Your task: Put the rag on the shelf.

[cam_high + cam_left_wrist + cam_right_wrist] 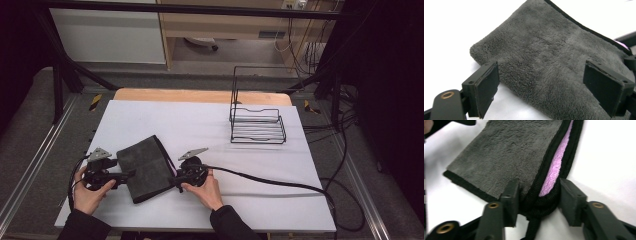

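A folded dark grey towel (145, 167) lies on the white table near the front left. Its fluffy top (549, 57) spreads in the left gripper view, and a pink inner layer shows along its black hemmed edge (554, 167). My left gripper (125, 176) is at the towel's left side. It stands open (542, 75), its pads wide apart and level with the cloth, which lies between them untouched. My right gripper (176, 181) is at the towel's near right corner. Its two pads (539, 190) press on the bunched black hem there.
A black wire rack (257, 125) stands at the back right of the white table cover (200, 115). The right gripper's thick cable (280, 182) trails across the table to the right. Metal rails and loose cables run along both sides.
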The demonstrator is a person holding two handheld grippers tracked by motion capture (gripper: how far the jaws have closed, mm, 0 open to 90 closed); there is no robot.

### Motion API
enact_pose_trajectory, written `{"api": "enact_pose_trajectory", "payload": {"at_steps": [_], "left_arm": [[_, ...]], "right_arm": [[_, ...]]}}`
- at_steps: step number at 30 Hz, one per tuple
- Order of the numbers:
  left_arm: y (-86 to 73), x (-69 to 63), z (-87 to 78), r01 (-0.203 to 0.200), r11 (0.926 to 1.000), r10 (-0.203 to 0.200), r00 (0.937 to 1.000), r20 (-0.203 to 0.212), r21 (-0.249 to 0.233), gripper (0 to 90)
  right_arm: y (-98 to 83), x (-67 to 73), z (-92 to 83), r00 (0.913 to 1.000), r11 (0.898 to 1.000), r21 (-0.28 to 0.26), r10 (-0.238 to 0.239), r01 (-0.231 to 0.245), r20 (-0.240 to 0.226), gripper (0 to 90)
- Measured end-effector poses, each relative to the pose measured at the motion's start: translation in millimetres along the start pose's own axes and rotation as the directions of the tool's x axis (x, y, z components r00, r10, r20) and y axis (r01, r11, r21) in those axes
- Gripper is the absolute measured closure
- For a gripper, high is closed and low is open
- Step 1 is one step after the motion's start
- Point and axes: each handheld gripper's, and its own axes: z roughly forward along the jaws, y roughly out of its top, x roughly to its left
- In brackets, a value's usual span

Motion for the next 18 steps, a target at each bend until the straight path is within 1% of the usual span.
{"api": "enact_pose_trajectory", "payload": {"at_steps": [4,8,11,12,16,18], "left_arm": [[-0.2,1.1,-0.4,0.003,1.0,-0.003,1.0,-0.005,-0.001,13.8],[-0.7,2.2,-1.4,0.005,1.0,-0.005,1.0,-0.007,-0.005,13.9],[-1.3,2.8,-2.0,0.008,1.0,-0.008,0.9999,-0.007,-0.005,14.0],[-1.4,2.8,-2.2,0.01,0.9999,-0.01,0.9999,-0.007,-0.007,14.0],[-1.6,2.5,-2.6,0.01,0.9999,-0.01,0.9999,-0.006,-0.008,13.9],[-1.6,2.1,-2.5,0.009,0.9999,-0.009,0.9999,-0.004,-0.008,13.9]], "right_arm": [[0.1,0.2,0.4,0.9986,0.999,0.02,0.044,-0.044,-0.028,67.7],[-0.4,1.0,-0.1,0.9973,0.998,0.014,0.064,-0.063,-0.036,74.2],[0.3,1.8,-2.9,0.9975,0.998,0.007,0.063,-0.062,-0.032,75.8],[1.0,2.3,-4.6,0.9971,0.998,0.006,0.069,-0.069,-0.032,76.0],[4.1,2.4,-14.1,0.9976,0.998,0.005,0.064,-0.064,-0.026,76.5],[3.5,1.2,-19.9,0.9973,0.998,0.009,0.07,-0.07,-0.022,76.7]]}}
